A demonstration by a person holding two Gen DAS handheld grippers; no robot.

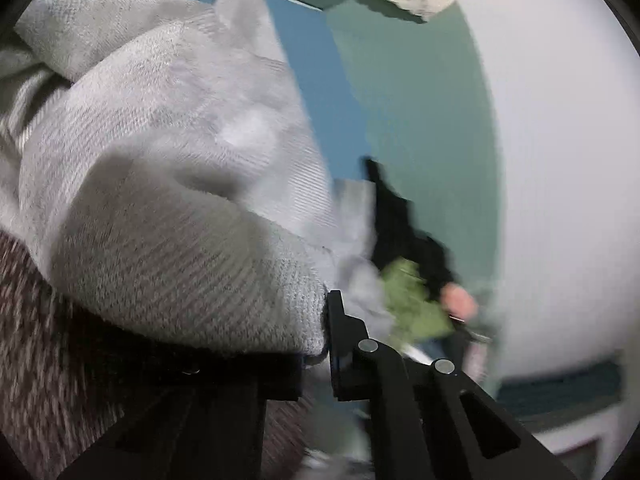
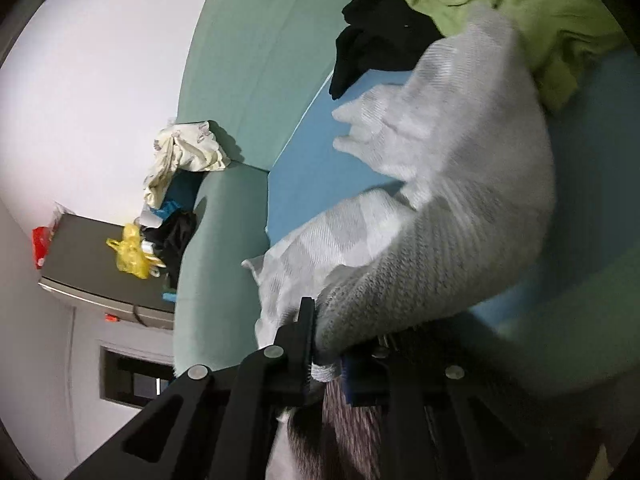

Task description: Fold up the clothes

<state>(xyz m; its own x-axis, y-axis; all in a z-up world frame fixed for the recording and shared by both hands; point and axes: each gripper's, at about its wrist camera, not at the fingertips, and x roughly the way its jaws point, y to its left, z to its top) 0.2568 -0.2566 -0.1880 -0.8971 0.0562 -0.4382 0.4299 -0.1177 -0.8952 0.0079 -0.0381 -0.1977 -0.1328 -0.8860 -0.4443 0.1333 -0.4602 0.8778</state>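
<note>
A light grey knit sweater fills the left wrist view, and its ribbed hem runs into my left gripper, which is shut on it. Only the right-hand finger shows; the cloth covers the other. In the right wrist view the same sweater drapes up and to the right over the blue sheet. My right gripper is shut on a bunched edge of it. A person's hand shows blurred beyond the cloth.
A green garment and a black one lie heaped on the blue sheet. A green padded frame borders it, with a cream cloth on top. A side table carries a yellow bag. Dark mottled fabric lies below.
</note>
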